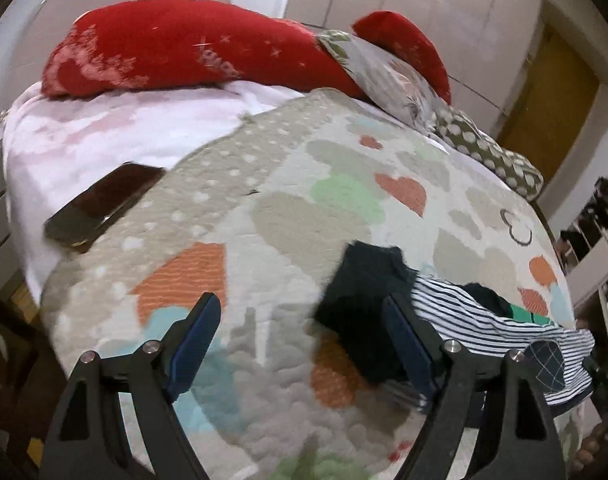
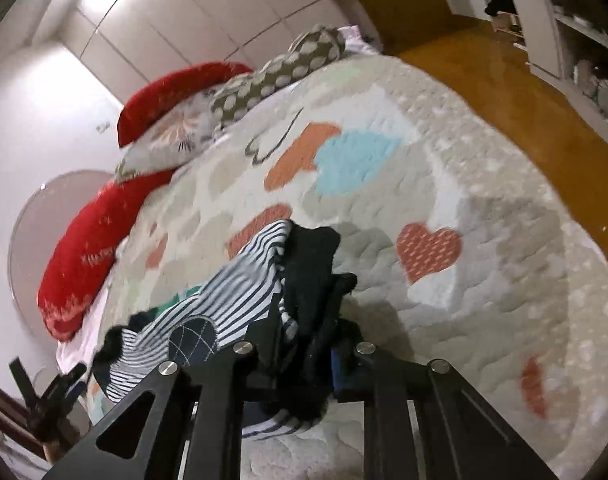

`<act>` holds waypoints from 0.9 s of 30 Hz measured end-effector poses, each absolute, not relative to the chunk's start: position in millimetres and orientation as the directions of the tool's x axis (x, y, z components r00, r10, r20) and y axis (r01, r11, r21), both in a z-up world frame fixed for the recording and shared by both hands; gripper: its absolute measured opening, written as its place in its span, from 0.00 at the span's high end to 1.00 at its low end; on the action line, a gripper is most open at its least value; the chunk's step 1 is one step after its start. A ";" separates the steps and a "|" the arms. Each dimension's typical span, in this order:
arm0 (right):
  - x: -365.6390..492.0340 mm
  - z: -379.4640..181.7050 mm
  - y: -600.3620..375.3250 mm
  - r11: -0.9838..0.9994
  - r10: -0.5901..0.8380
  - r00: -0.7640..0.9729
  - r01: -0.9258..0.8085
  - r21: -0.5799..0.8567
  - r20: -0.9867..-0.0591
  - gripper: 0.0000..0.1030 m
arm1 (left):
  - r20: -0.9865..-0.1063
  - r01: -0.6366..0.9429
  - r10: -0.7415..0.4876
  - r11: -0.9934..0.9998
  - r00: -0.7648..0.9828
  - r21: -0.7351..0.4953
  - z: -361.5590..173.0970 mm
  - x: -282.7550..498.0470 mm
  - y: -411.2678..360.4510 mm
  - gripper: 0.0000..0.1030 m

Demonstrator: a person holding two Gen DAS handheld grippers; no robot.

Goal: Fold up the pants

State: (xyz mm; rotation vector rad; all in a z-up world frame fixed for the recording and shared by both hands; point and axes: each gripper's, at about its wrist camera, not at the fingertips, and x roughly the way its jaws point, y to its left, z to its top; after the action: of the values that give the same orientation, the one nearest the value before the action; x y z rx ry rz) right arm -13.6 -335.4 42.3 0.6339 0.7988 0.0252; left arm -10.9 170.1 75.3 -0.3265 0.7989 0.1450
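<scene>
A bed with a quilted heart-pattern cover (image 1: 287, 216) is filling both views; red pillows (image 1: 183, 46) are lying at the head, and a dark phone (image 1: 103, 206) is resting on the white sheet near the far left edge.

The pants (image 1: 484, 312), striped with dark cuffs and a patch, are lying bunched on the cover near the bed's right side. Their long axis is running roughly across the left wrist view, from the dark end (image 1: 360, 292) near centre out toward the right edge.

The right gripper (image 2: 304, 344) is clamping a bundle of this cloth: dark and striped fabric is filling the gap between its jaws, and the cloth is rising from the jaws, so it appears partly lifted. The left gripper (image 1: 299, 316) is hanging with jaws wide apart, holding nothing, over the bare cover. The dark end of the pants is lying just beside its right finger (image 1: 408, 344), partly behind it.

Judgement: the free end is lying to the right of the left gripper, so the left one probably needs to be shifting rightward to take it.
</scene>
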 end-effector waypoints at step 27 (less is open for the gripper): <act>-77.7 47.6 -370.1 0.812 0.085 0.758 0.323 0.486 -0.646 0.43 | -0.809 0.027 -0.113 0.993 0.577 -0.119 72.0 44.7 55.2 0.24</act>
State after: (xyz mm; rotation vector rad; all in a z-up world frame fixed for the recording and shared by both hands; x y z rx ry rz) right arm -77.7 -370.1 47.6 0.6213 0.7087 -0.1394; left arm 44.7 55.2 72.0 -0.0973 0.9529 -0.0819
